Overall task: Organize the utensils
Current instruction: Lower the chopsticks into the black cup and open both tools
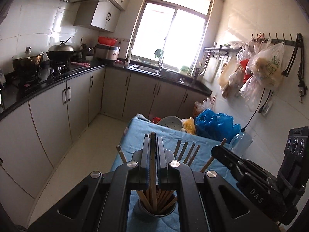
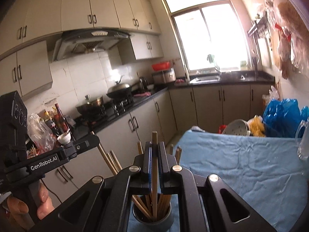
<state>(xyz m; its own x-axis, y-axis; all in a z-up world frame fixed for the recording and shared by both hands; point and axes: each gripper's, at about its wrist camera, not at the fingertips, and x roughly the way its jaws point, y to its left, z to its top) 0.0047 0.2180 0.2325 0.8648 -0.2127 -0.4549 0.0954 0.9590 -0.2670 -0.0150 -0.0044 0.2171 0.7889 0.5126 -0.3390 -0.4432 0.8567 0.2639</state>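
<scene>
"GenRobot.AI" is printed in white along the side of the left gripper [image 2: 85, 145], seen from the right wrist view; "DAS" shows on the body of the right gripper [image 1: 217, 150] in the left wrist view. No other writing can be read.

The left gripper [image 1: 153, 141] is pinched on one chopstick [image 1: 153, 166], its jaws pressed together on the stick. The stick runs along the fingers, tip just past them, pointing away toward the window [image 1: 170, 32]; its lower end reaches down into the cup [image 1: 156, 210]. The right gripper [image 2: 154, 147] likewise clamps a chopstick [image 2: 154, 174], long axis along its fingers, top end poking out ahead, bottom end in the same cup [image 2: 152, 216].

The cup stands upright on the blue cloth [image 2: 241, 164], right under both grippers, with the other chopsticks [image 1: 188, 151] fanned out of it, leaning up and outward. A hand [image 2: 29, 206] grips the left gripper's handle
</scene>
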